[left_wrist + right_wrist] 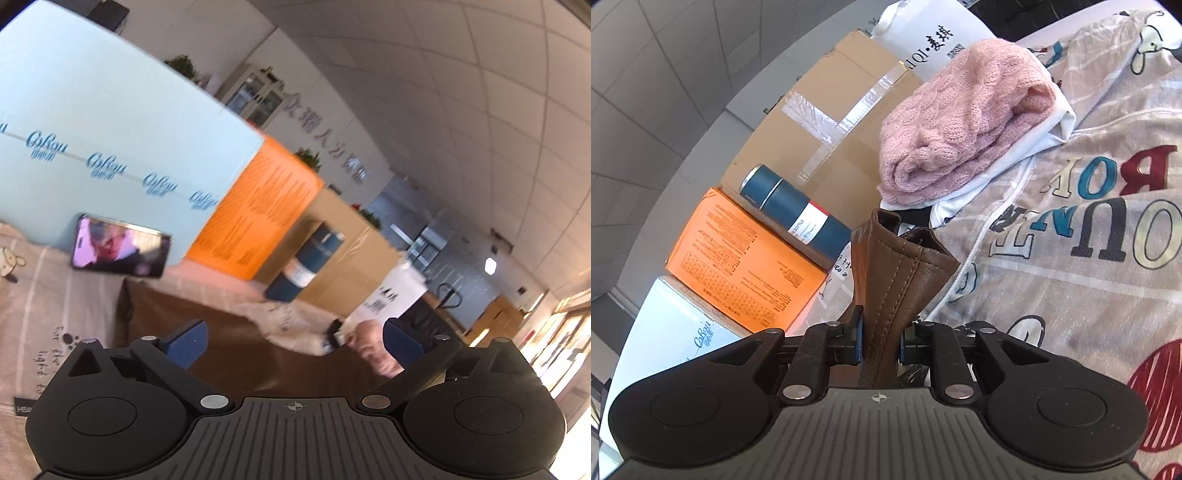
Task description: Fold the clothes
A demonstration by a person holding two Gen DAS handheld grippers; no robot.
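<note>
The brown leather garment (897, 266) is pinched between the narrowed jaws of the right gripper (880, 341), its stitched, bunched end sticking up past the fingertips above the printed bedsheet (1071, 258). Beyond the garment lies a folded pink sweater (960, 118) on something white, and beside the garment, toward the boxes, a blue bottle (798, 212) leans on a cardboard box (827, 122), next to an orange box (738, 262). The left gripper (293, 341) hangs with jaws wide, holding nothing; a brown spread, probably the same garment (229, 343) though blurred, lies below it, with a phone (120, 245) propped beyond.
</note>
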